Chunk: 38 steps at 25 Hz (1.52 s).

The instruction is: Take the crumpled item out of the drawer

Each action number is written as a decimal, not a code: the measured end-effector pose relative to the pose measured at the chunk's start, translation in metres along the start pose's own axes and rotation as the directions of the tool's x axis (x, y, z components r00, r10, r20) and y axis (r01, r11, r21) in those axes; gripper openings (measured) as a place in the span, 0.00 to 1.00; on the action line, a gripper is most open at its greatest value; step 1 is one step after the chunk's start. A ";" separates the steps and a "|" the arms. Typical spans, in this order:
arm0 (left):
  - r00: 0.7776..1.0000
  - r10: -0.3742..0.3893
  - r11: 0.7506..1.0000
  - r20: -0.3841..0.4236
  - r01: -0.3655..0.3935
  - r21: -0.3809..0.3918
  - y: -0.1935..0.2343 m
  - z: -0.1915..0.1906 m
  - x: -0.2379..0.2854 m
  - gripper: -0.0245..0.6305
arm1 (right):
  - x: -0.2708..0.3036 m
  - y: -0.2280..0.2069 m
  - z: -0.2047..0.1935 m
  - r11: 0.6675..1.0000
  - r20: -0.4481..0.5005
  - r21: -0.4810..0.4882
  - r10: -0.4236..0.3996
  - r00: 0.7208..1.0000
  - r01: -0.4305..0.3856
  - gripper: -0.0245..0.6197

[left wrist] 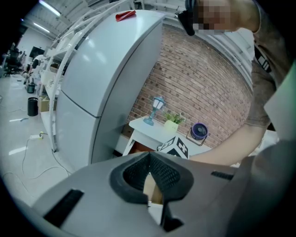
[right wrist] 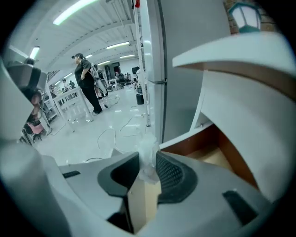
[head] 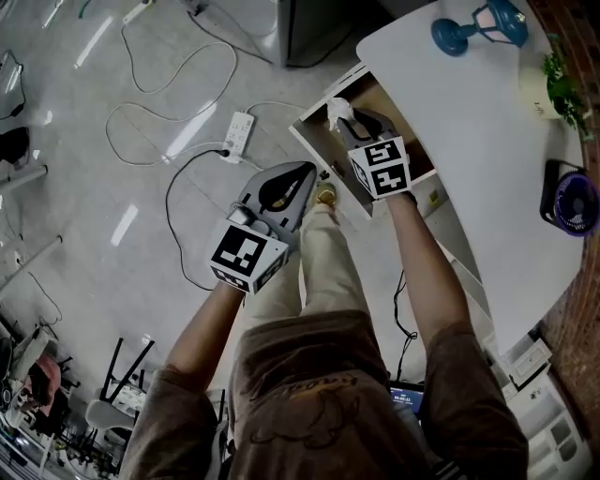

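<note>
In the head view the open wooden drawer (head: pixel 312 142) sticks out from under the white table (head: pixel 469 150). My right gripper (head: pixel 349 120) is above the drawer's left end, shut on the white crumpled item (head: pixel 337 112). In the right gripper view the crumpled item (right wrist: pixel 147 155) is pinched between the dark pads (right wrist: pixel 172 172) and rises past their tips, with the drawer's brown inside (right wrist: pixel 217 150) behind to the right. My left gripper (head: pixel 296 174) hangs shut and empty beside the person's knee, left of the drawer; its own view shows its pads (left wrist: pixel 159 173) meeting at the tips.
A blue lamp (head: pixel 473 28), a potted plant (head: pixel 555 82) and a small blue fan (head: pixel 570 202) stand on the table. A power strip (head: pixel 237 134) and looping cables lie on the floor to the left. A tall fridge (left wrist: pixel 101 83) stands beside the table. People stand far off (right wrist: pixel 85 76).
</note>
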<state>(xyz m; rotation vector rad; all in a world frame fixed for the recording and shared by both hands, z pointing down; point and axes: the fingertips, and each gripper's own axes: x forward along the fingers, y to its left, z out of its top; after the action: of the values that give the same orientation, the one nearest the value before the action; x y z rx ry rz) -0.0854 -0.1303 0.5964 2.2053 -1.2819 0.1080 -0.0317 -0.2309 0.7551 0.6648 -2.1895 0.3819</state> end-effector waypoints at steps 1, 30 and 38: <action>1.000 -0.002 1.000 0.006 0.002 0.004 -0.005 0.007 -0.005 0.05 | -0.010 0.003 0.011 1.000 0.018 0.002 0.004 1.000 -0.004 0.21; 0.980 -0.177 0.979 0.089 0.166 0.118 -0.126 0.183 -0.080 0.05 | -0.292 0.023 0.255 0.996 0.505 -0.040 0.089 0.858 -0.080 0.22; 0.971 -0.221 0.968 0.090 0.207 0.142 -0.138 0.200 -0.083 0.05 | -0.347 0.011 0.257 0.997 0.576 -0.017 0.073 0.814 -0.077 0.22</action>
<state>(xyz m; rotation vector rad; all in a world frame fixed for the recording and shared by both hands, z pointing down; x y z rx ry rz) -0.0592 -0.1193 0.3412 2.4777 -1.1089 -0.0090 -0.0068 -0.2272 0.3239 0.7728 -2.8029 0.2445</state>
